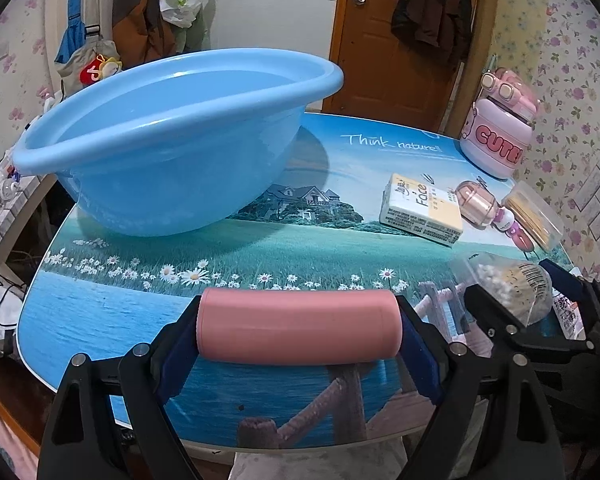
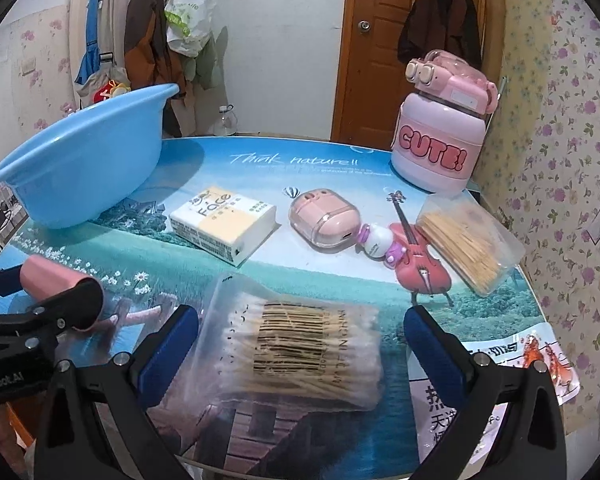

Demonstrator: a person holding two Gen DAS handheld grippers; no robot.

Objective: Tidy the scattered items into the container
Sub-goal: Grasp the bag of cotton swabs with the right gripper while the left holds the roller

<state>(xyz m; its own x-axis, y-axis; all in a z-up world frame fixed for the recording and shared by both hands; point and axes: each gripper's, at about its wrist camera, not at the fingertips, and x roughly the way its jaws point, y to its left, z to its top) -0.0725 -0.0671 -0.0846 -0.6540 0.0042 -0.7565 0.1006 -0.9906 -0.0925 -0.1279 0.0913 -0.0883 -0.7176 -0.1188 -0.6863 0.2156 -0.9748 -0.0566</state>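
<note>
Here the left tool (image 1: 298, 334) is clamped end to end on the pink cylinder (image 1: 298, 326), held above the counter (image 1: 260, 248) just in front of the blue basin (image 1: 172, 152). It looks stiff, smooth and light, likely slippery. The right tool (image 2: 300, 344) stands apart, straddling the soft, crinkly cotton-swab bag (image 2: 296, 344), to the basin's right; best pinched across its middle.

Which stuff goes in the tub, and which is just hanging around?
For the job:
round light-blue plastic basin
pink cylinder bottle
clear bag of cotton swabs
yellow-white tissue pack

Just there:
brown wooden door
hanging brown coats
</note>
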